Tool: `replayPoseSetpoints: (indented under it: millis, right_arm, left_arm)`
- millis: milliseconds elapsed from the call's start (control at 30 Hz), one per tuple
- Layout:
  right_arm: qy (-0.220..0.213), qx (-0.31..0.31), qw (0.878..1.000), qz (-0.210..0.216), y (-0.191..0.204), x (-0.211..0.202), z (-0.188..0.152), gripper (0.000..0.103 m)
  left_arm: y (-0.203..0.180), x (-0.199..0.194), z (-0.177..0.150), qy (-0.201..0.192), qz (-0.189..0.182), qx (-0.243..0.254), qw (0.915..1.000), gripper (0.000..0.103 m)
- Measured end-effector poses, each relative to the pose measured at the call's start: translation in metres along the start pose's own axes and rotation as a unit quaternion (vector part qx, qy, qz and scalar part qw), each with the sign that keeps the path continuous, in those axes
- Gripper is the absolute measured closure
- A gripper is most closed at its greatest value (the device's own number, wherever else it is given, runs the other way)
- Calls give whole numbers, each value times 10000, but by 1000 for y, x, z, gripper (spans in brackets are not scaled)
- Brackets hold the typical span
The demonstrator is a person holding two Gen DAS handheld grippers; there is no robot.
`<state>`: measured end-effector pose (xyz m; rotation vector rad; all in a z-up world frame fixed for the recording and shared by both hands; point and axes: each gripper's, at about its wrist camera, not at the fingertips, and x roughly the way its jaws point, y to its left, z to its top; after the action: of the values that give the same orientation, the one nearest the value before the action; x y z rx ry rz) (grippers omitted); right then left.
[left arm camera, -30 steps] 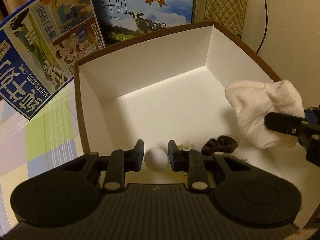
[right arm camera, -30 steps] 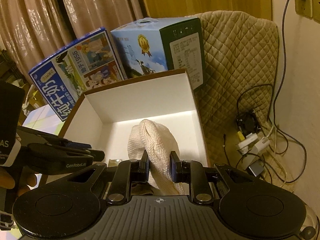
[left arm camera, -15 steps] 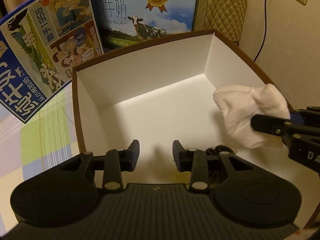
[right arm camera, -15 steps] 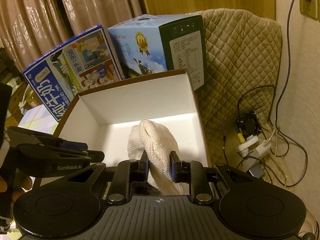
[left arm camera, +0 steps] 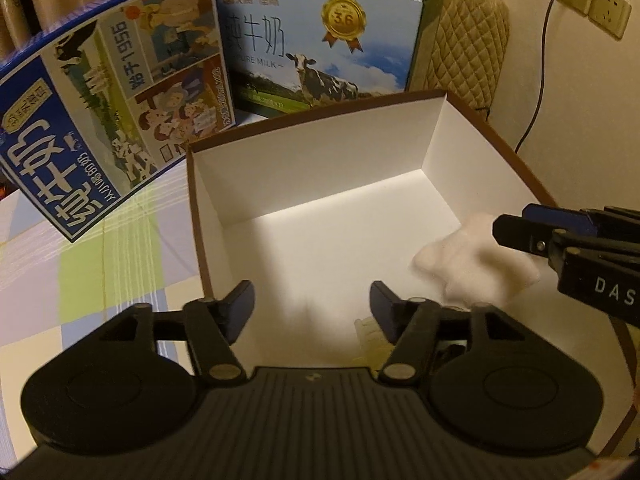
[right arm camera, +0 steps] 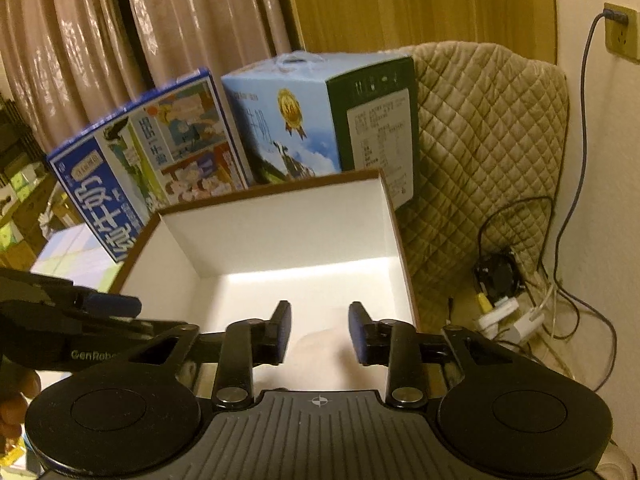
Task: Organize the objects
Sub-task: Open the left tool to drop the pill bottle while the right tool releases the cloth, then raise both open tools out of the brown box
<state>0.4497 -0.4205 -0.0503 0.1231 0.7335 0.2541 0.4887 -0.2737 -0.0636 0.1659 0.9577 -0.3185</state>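
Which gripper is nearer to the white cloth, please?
Right. The right gripper hangs open directly over the white cloth, which sits blurred just below its jaws. The left gripper, also open, is off to the cloth's left.

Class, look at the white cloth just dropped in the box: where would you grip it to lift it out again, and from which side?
Probably pinch a raised fold of the white cloth, coming from above: the box walls block sideways approaches, and the soft, crumpled heap offers bunched ridges.
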Motion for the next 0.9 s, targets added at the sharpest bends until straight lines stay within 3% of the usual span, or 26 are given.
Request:
replayPoseSetpoints:
  millis: [433, 900]
  right_arm:
    - [135, 144, 9998, 71, 2, -33, -7, 65]
    - [326, 361, 9987, 154, 10, -91, -36, 63]
  left_arm:
    - [3, -37, -10, -212, -86, -223, 9995, 34]
    - [2, -98, -49, -379, -166, -572, 9975, 21]
